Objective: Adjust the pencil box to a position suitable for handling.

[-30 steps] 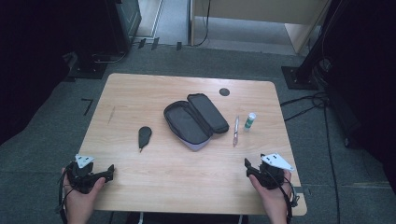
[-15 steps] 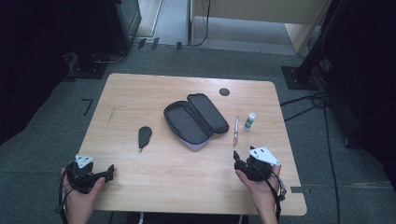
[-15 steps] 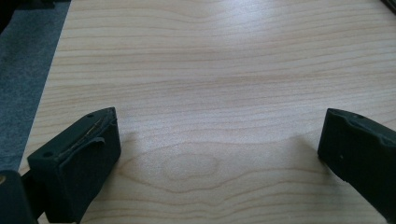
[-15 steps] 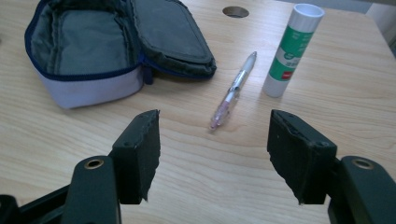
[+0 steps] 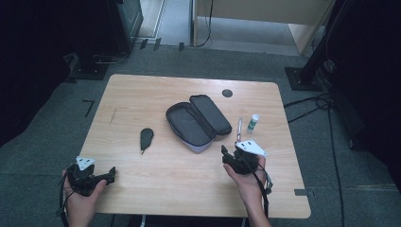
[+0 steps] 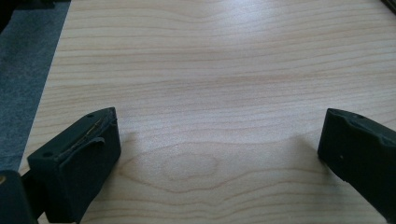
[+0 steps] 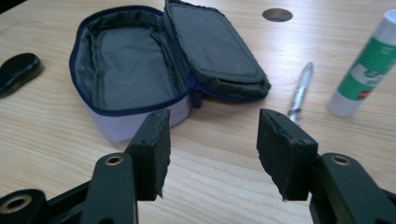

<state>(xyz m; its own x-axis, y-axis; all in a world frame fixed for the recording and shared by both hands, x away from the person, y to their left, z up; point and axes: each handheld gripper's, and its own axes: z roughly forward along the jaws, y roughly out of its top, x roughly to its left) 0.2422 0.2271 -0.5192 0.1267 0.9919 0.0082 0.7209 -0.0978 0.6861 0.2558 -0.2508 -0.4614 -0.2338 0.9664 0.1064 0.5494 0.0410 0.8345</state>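
The right claw (image 5: 230, 155), spread with nothing between its jaws, had just been closing near the open pouch (image 5: 194, 124); the left claw (image 5: 110, 172) stood spread over the bare bench (image 5: 142, 94).

glue stick (image 7: 364, 74): cap cut off by the right gripper view's right edge | small dark object (image 7: 17, 70): partly cut off at left edge, kind unclear | pen (image 5: 239, 129): too small for detail in high view
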